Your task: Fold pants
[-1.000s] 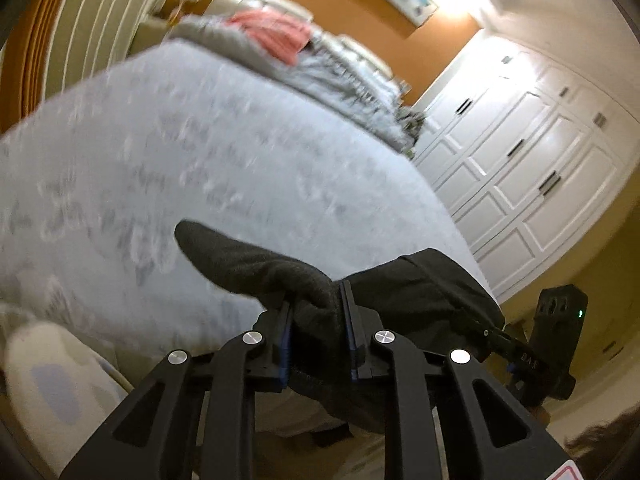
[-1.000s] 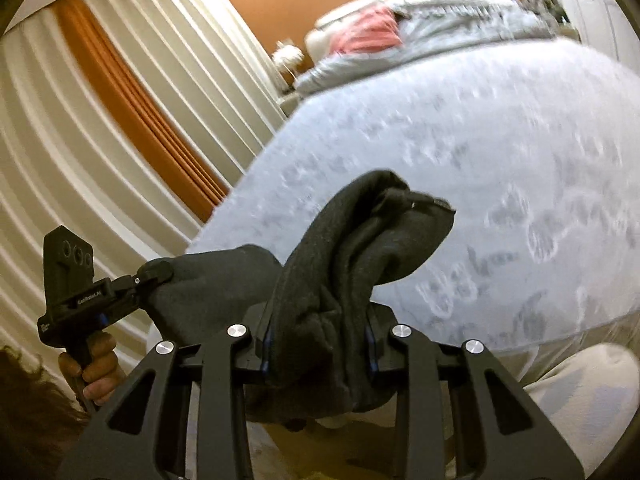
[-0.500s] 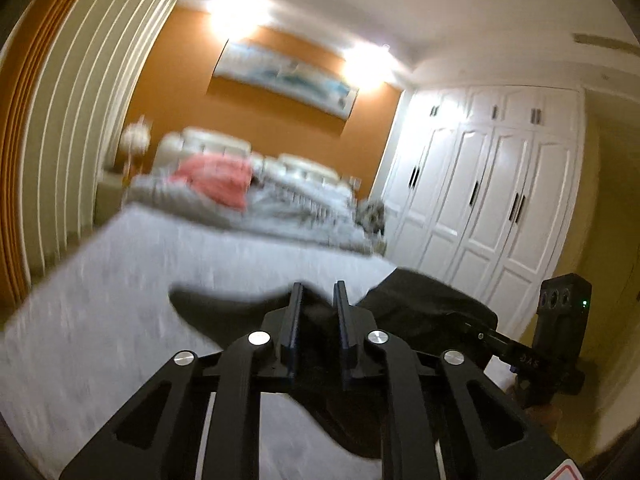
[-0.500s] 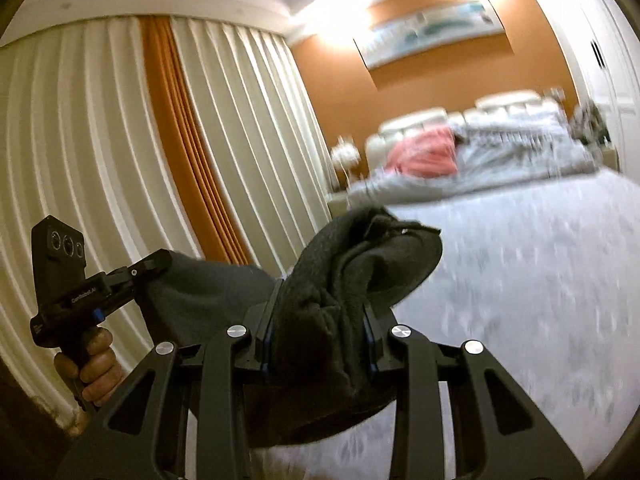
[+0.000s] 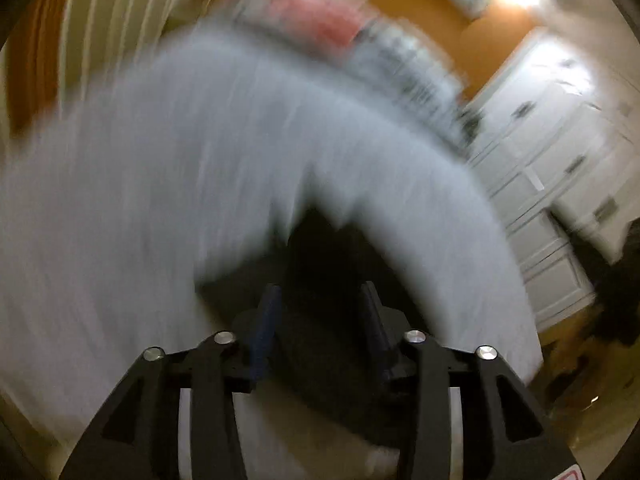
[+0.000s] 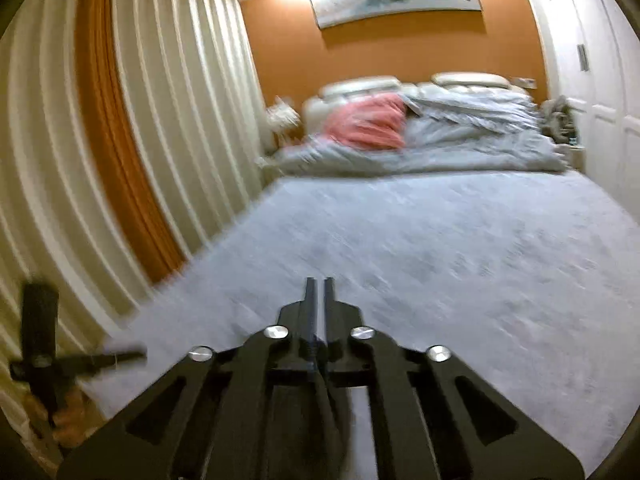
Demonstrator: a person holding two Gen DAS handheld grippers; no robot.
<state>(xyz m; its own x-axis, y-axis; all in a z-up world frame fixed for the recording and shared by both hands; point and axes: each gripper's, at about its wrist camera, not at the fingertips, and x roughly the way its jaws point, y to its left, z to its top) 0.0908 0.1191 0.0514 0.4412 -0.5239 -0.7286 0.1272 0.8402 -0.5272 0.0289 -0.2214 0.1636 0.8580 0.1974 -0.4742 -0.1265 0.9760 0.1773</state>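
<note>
Seen from the left wrist, the left gripper (image 5: 320, 312) has its jaws opening, with the dark pants (image 5: 320, 248) blurred between and just beyond its fingers, lying on the grey bed (image 5: 160, 200). Whether the pads touch the cloth cannot be told. From the right wrist, the right gripper (image 6: 319, 292) hangs over the bed, its jaws nearly together with nothing visible between them.
</note>
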